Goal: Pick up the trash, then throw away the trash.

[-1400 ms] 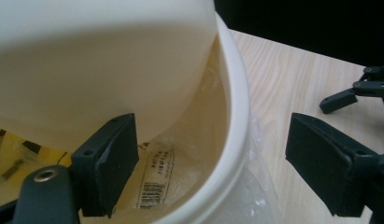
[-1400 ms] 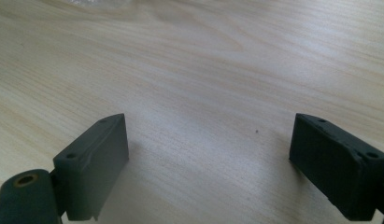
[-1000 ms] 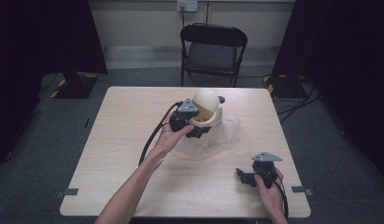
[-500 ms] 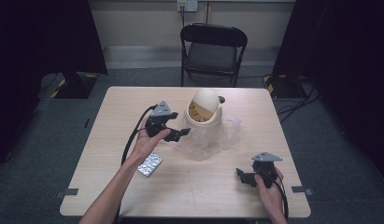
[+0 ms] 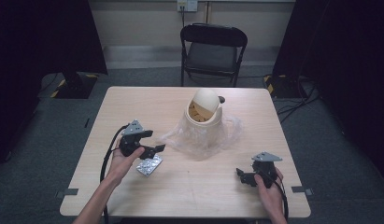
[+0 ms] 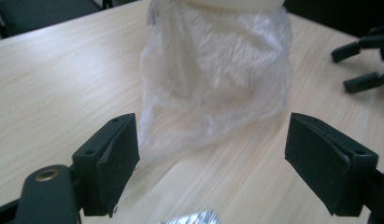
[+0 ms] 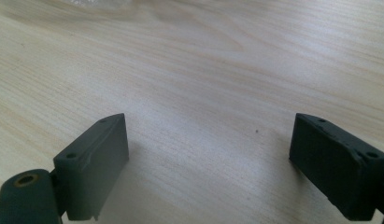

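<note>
Light wooden table, black folding chair beyond its far edge.

Cream swing-lid bin stands upright near the table's middle, toward the far edge, its lower part wrapped in a clear plastic bag that spreads onto the wood around it. In the left gripper view the bag rises just ahead between the jaws.

Left gripper held above the table's left half, jaws wide apart, gripping nothing. Directly below it, toward the near edge, a silvery foil blister pack lies flat; what it contains is too small to tell. Its edge peeks in at the bottom of the left gripper view.

Right gripper near the table's near-right corner, jaws spread, bare wood between them.
</note>
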Available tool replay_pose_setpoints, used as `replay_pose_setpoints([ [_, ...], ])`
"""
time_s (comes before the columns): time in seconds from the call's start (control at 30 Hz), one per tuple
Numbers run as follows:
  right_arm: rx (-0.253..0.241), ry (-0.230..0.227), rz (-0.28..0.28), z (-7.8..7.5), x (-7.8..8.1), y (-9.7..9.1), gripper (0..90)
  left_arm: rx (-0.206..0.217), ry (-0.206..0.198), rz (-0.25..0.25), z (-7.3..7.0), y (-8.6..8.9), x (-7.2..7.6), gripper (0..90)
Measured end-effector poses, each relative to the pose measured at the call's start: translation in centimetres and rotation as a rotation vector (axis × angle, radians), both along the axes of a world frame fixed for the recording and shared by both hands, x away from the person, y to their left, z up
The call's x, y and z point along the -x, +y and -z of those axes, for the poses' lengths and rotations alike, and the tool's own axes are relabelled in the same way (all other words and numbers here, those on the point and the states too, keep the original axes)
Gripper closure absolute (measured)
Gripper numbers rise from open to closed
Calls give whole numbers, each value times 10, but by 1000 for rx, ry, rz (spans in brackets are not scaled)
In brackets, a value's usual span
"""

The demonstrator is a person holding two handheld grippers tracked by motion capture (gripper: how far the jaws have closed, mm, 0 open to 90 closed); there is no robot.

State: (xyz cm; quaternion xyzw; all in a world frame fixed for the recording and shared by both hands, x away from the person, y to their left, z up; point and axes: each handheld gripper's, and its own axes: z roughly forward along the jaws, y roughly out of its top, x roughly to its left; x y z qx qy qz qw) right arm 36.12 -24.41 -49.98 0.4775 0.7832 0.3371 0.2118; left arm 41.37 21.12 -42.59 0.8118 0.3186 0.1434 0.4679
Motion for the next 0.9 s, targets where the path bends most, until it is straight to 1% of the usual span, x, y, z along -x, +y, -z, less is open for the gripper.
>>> replay_pose_setpoints([
  [0.03, 0, 0, 0, 0, 0, 0, 108, -10, 10, -10, 2, 4, 2, 174],
  [0.1, 0, 0, 0, 0, 0, 0, 108, -5, 10, -22, 6, 10, 5, 174],
  [0.13, 0, 1, 0, 0, 0, 0, 108, -10, 11, -27, 9, 14, 7, 175],
  [0.17, 0, 1, 0, 0, 0, 0, 108, -21, 31, -29, 12, 17, 8, 175],
  [0.23, 0, 1, 0, 0, 0, 0, 108, -17, 40, -61, 21, 24, 13, 177],
  [0.27, 0, 1, 0, 0, 0, 0, 108, -17, 40, -61, 21, 24, 13, 176],
  [0.3, 0, 1, 0, 0, 0, 0, 108, -31, 56, -59, 23, 25, 14, 176],
  [0.33, 0, 0, 0, 0, 0, 0, 108, -38, 49, -66, 26, 27, 16, 174],
  [0.37, 0, 1, 0, 0, 0, 0, 108, -37, 51, -72, 29, 29, 18, 176],
  [0.4, -1, 1, 0, 0, 0, 0, 108, -50, 66, -71, 32, 31, 20, 177],
  [0.43, 0, 1, 0, 0, 0, 0, 108, -63, 72, -76, 33, 33, 21, 175],
  [0.47, -1, 1, 0, 0, 0, 0, 107, -71, 77, -84, 37, 35, 23, 177],
  [0.5, -1, 1, 0, 0, 0, 0, 107, -69, 84, -88, 39, 36, 24, 177],
  [0.57, 0, 1, 0, 0, 0, 0, 108, -89, 93, -93, 46, 40, 28, 179],
  [0.67, 0, 1, 0, 0, 0, 0, 108, -91, 127, -100, 57, 44, 36, 180],
  [0.7, 0, 1, 0, 0, 0, 0, 108, -96, 129, -105, 58, 44, 38, 180],
  [0.73, 0, 1, 0, 0, 0, 0, 108, -112, 125, -103, 60, 45, 41, 181],
  [0.83, -1, 1, 0, 0, 0, 0, 107, -111, 129, -112, 62, 47, 46, 183],
  [0.9, 0, 0, 0, 0, 0, 0, 108, -125, 134, -114, 64, 47, 48, 189],
])
